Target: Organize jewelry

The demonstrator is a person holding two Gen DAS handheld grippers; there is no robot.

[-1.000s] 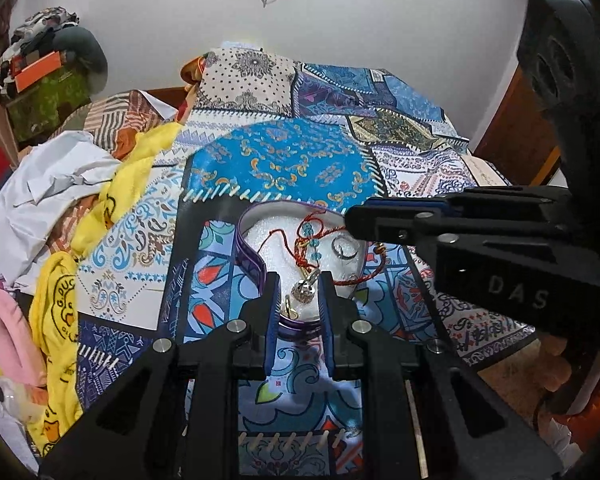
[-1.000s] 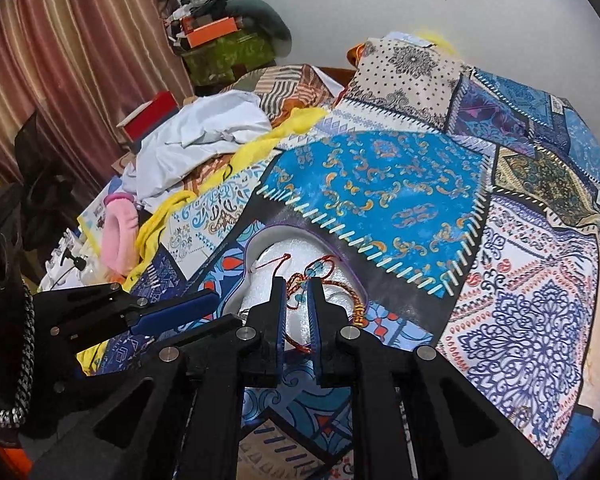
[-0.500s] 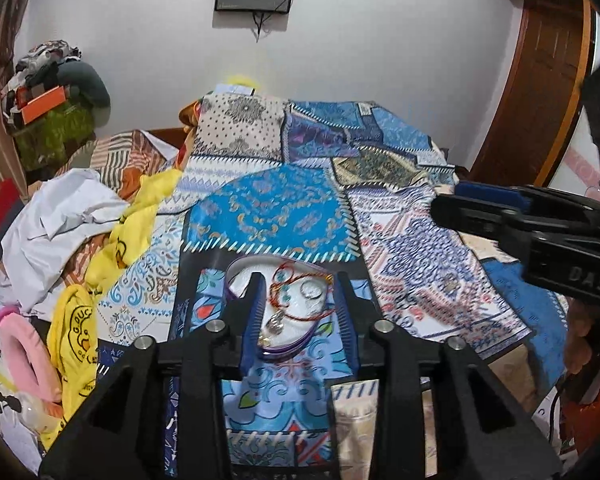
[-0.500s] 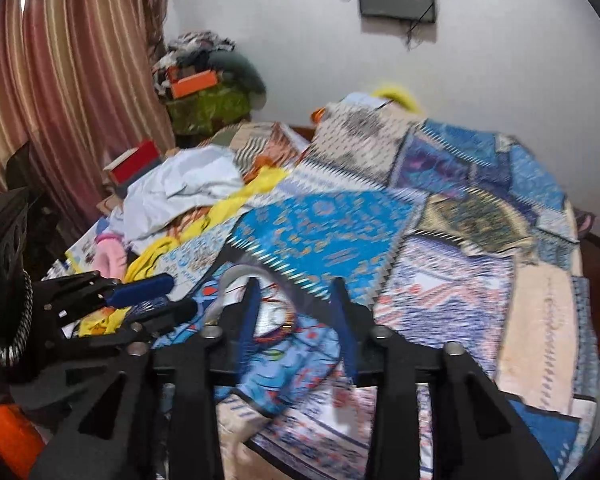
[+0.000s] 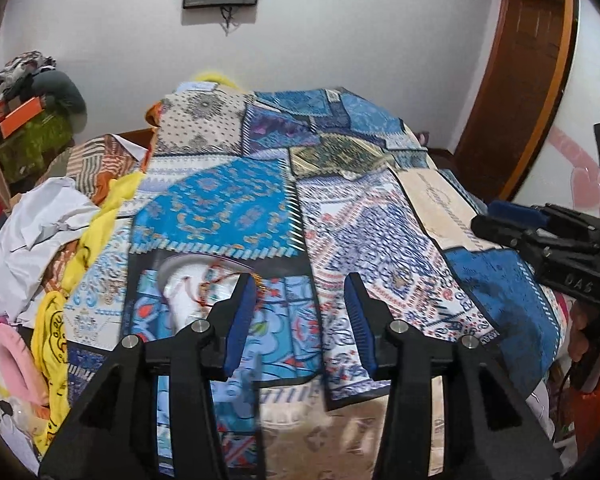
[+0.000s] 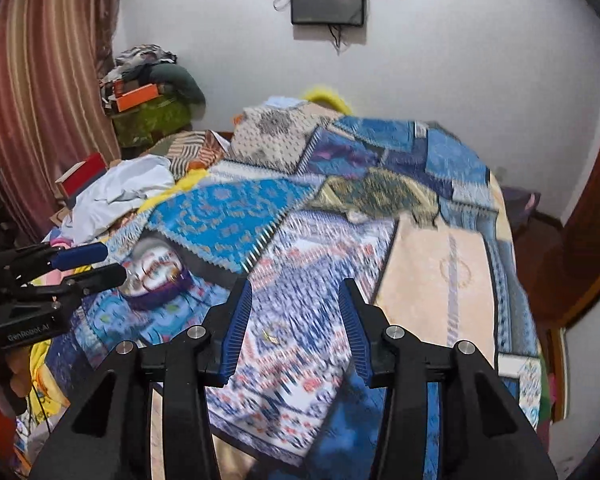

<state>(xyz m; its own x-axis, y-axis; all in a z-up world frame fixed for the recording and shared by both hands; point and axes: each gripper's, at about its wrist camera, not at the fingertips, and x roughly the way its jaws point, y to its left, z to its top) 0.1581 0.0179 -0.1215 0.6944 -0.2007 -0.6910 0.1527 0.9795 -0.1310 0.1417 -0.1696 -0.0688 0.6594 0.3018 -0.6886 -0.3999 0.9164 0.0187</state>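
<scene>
A white round tray with a purple rim (image 5: 180,280) lies on the patchwork bedspread (image 5: 380,232) and holds red-thread jewelry (image 5: 216,278). My left gripper (image 5: 300,284) hovers just right of the tray. Its jaws are opening with nothing between them, and its left finger hides part of the tray. In the right wrist view the tray (image 6: 156,272) sits far left, beside the left gripper (image 6: 88,266). My right gripper (image 6: 295,288) is over bare bedspread, jaws opening and empty. A small gold speck (image 6: 269,336) lies on the cloth between its fingers, too blurred to identify.
Crumpled white cloth (image 5: 40,224), a yellow garment (image 5: 56,320) and a pink item (image 5: 12,348) crowd the bed's left side. A striped curtain (image 6: 40,100) hangs at the left and a wooden door (image 5: 528,80) stands at the right. The bed's near edge is just below both grippers.
Both grippers were nearly shut over the tray's jewelry a second ago. They have since opened, risen and drawn back. The jewelry stays in the tray, and the right gripper has swung right.
</scene>
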